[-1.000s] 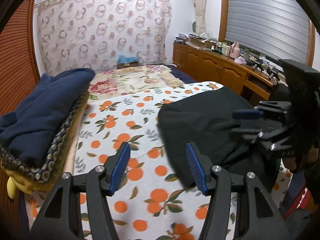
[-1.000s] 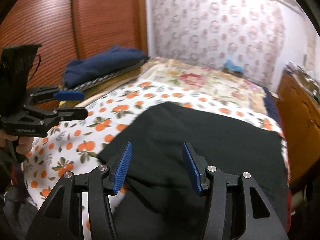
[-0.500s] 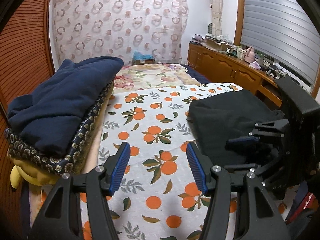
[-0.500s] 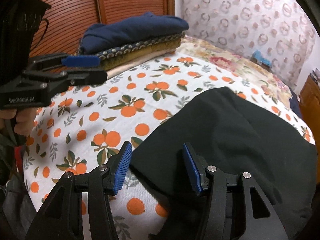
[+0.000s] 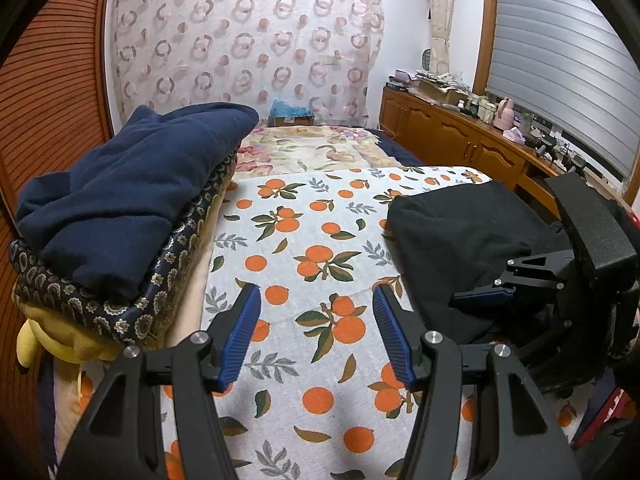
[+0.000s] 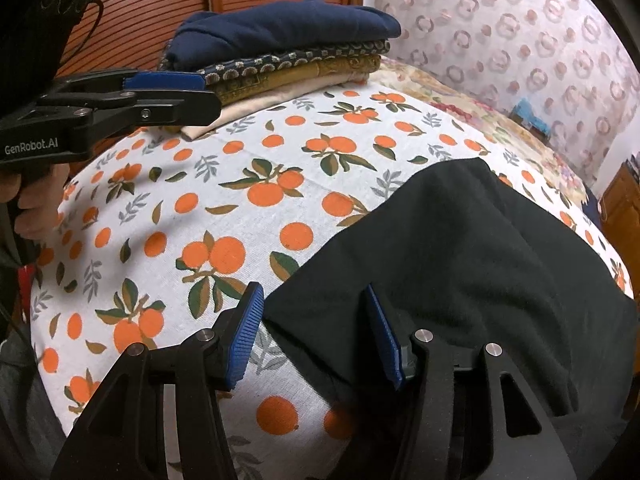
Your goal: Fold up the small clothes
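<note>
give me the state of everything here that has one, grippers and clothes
left gripper: open, empty, over the orange-print sheet
right gripper: open, near corner of the black garment between its fingers, not clamped
black garment: lying spread on the sheet
navy garment: folded, top of the folded stack

One black garment [image 6: 472,256] lies spread on the bed [image 5: 304,240], which carries one orange-print sheet [image 6: 224,208]. One stack of folded clothes [image 5: 120,232] sits at the bed's edge, and it counts four visible layers in the right wrist view: one navy piece [image 6: 288,26] on top, one dark patterned piece [image 6: 304,58], one mustard piece [image 6: 320,72] and one beige piece [image 6: 280,94] (any more beneath cannot be told). Two grippers are in view, the left gripper [image 5: 316,336] and the right gripper [image 6: 316,332], each with two blue-padded jaws.
</note>
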Motion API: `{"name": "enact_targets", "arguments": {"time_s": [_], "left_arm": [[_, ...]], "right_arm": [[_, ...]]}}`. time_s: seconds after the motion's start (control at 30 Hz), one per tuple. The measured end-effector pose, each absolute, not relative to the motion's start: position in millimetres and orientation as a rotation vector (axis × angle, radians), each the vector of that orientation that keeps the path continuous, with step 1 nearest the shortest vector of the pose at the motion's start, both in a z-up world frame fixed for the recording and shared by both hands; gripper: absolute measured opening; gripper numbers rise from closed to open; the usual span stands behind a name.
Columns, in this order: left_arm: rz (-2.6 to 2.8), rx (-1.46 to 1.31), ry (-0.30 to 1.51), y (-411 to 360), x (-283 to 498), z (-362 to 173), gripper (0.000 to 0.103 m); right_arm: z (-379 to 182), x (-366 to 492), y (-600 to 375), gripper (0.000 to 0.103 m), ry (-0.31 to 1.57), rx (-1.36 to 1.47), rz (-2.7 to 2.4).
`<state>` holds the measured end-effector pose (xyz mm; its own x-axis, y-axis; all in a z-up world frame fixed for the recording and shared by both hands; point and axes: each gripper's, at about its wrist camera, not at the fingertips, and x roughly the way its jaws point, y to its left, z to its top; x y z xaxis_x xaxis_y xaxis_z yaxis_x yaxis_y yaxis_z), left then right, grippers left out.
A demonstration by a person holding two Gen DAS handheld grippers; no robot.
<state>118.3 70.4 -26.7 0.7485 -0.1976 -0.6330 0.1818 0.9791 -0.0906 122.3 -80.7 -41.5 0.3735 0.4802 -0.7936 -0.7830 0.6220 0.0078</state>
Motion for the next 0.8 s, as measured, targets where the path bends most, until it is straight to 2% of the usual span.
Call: {"name": "enact_targets", "arguments": {"time_s": [0.07, 0.1, 0.13, 0.23, 0.57, 0.8], "left_arm": [[-0.209, -0.023, 0.697, 69, 118, -27, 0.058], [-0.210, -0.022, 0.699, 68, 119, -27, 0.058], [-0.212, -0.022, 0.700, 68, 119, -28, 0.058], [-0.218, -0.021, 0.704, 65, 120, -28, 0.058], [-0.270, 0.000, 0.710, 36, 133, -25, 0.058], [-0.307, 0.015, 0.718, 7, 140, -24, 0.058]], "right_arm": [[-40, 122, -82, 0.031, 0.847, -0.406, 0.851], [-39, 120, -83, 0.017, 0.841, -0.414, 0.851], [-38, 121, -84, 0.007, 0.838, -0.420, 0.845], [-29, 124, -94, 0.004, 0.817, -0.395, 0.827], [70, 200, -216, 0.003, 0.613, -0.320, 0.509], [70, 267, -285, 0.003, 0.644, -0.354, 0.298]]}}
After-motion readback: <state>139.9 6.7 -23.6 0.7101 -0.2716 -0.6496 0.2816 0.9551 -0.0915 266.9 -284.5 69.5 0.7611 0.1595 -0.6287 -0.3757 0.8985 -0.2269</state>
